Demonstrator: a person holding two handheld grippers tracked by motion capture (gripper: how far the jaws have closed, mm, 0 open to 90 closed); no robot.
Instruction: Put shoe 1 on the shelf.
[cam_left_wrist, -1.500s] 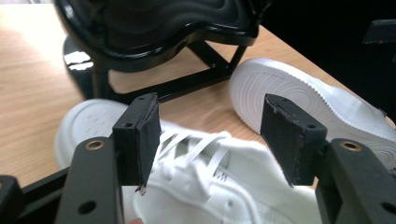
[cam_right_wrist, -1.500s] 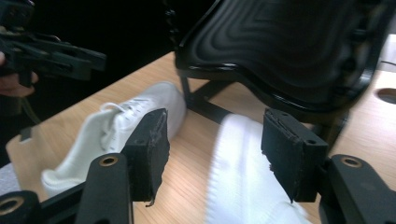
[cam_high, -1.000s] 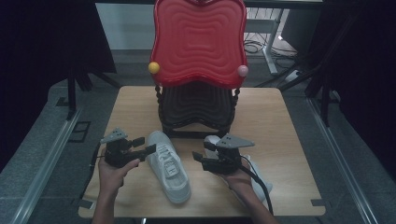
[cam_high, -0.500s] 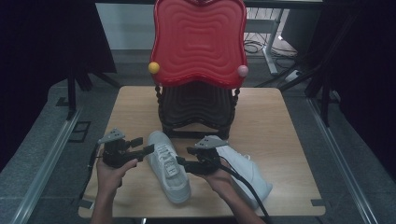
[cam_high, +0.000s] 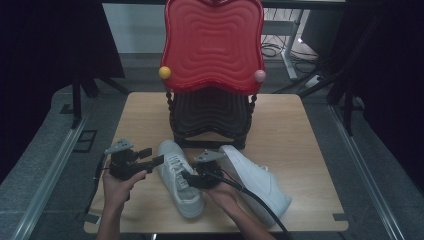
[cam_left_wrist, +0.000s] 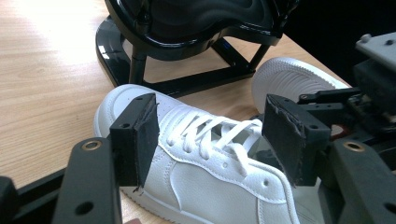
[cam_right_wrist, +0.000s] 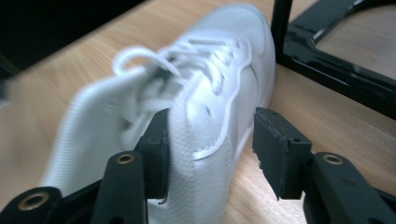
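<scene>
Your right gripper (cam_right_wrist: 208, 154), jaws just narrowing yet unclenched, astride the left sneaker's (cam_right_wrist: 205, 93) collar wall; left gripper (cam_left_wrist: 212, 140) agape.

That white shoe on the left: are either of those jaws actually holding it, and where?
Not yet. The right gripper straddles the left shoe at its side wall, jaws closing but not pressing. The left gripper is open beside it.

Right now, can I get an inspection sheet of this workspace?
Surface: light wooden table, bare at the far corners.
Job's things: two white lace-up sneakers; left sneaker laced, right sneaker beside it.
Clutter: black rack with wavy red top behind the shoes.
Grippers: left gripper open beside the left sneaker; right gripper straddling its side wall, jaws just been closing, one pad apart.
Cables: black cable trailing from right gripper.
Surroundings: grey floor, dark curtains.
</scene>
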